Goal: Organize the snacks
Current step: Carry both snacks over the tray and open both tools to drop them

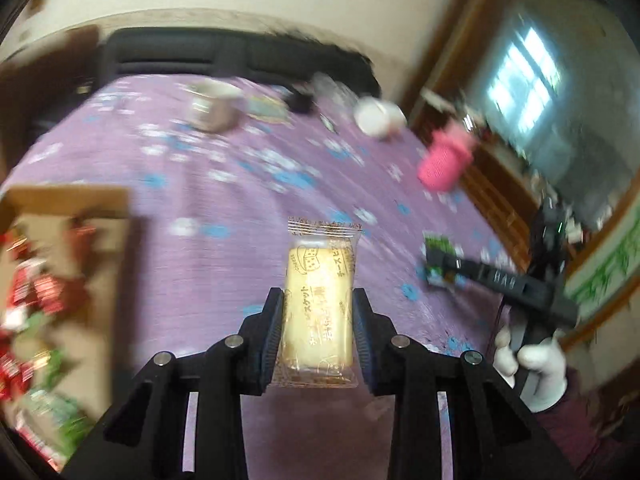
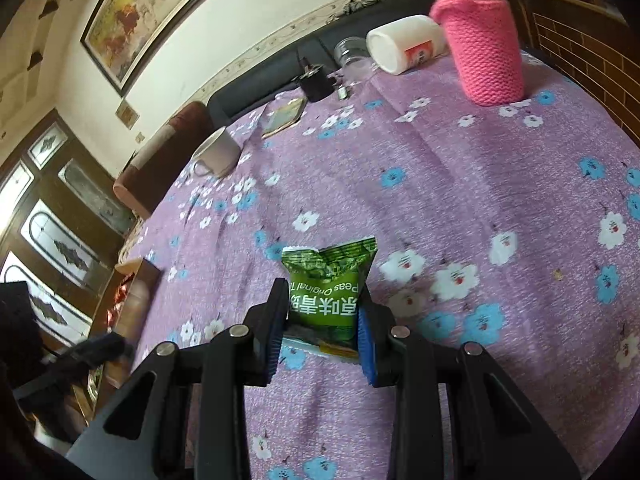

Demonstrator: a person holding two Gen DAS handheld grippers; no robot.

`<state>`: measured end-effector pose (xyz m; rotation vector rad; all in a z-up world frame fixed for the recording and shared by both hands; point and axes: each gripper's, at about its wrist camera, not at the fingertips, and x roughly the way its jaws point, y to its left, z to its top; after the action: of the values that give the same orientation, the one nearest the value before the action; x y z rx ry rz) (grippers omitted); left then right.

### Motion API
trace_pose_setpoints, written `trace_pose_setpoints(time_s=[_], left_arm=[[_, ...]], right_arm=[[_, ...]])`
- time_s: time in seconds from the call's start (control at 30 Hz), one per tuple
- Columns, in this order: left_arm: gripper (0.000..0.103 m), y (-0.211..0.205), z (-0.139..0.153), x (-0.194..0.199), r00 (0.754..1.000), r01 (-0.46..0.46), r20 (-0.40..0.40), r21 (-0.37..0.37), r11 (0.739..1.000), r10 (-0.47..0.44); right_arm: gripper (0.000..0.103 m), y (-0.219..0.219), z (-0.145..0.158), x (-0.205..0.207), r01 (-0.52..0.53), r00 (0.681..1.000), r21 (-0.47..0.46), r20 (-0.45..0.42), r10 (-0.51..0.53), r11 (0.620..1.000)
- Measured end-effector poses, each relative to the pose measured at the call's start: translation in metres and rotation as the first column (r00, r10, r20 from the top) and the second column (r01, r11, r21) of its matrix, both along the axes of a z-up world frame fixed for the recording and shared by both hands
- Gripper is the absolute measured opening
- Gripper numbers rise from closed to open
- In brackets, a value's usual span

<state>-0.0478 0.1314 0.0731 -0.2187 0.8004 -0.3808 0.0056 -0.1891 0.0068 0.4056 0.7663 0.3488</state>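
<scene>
Cardboard snack box point(image 1: 80, 216) lies left of the left gripper point(image 1: 318, 320), which clamps a lengthwise clear-wrapped cheese biscuit point(image 1: 320, 304); right gripper point(image 2: 322, 316) pinches a green pea packet point(image 2: 326, 288).

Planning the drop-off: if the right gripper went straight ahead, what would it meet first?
The right gripper, shut on the green pea packet, points across bare purple tablecloth; nothing obvious before the far clutter, though depth is unclear.

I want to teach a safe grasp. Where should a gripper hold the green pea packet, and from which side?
Judging by the right gripper, best across the green pea packet at its lower half, one finger on each long side. The packet is flat and narrow, so it fits between the pads; its crimped top end stays free.
</scene>
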Motion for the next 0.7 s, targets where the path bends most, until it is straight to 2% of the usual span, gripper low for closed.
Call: trace_pose_setpoints(time_s=[0.17,0.3,0.47,0.7], left_arm=[[0.033,0.079,0.015,-0.036,0.986,-0.158,0.046,-0.041,0.987,0.160],[0.033,0.129,0.016,-0.056,0.962,-0.261,0.063,-0.054,0.964,0.264],[0.033,0.177,0.001,-0.074,0.927,-0.371,0.038,-0.069,0.926,0.374],[0.034,0.215,-0.024,-0.082,0.888,-0.459,-0.027,-0.091,0.884,0.459]], right_arm=[[0.033,0.035,0.015,-0.009,-0.059,0.998,-0.051,0.016,0.060,0.997],[0.033,0.090,0.037,-0.022,-0.186,0.982,-0.042,0.030,0.187,0.982],[0.034,0.179,0.054,-0.035,-0.351,0.934,-0.096,0.040,0.356,0.932],[0.034,0.283,0.045,-0.041,-0.501,0.863,-0.140,-0.011,0.505,0.854]])
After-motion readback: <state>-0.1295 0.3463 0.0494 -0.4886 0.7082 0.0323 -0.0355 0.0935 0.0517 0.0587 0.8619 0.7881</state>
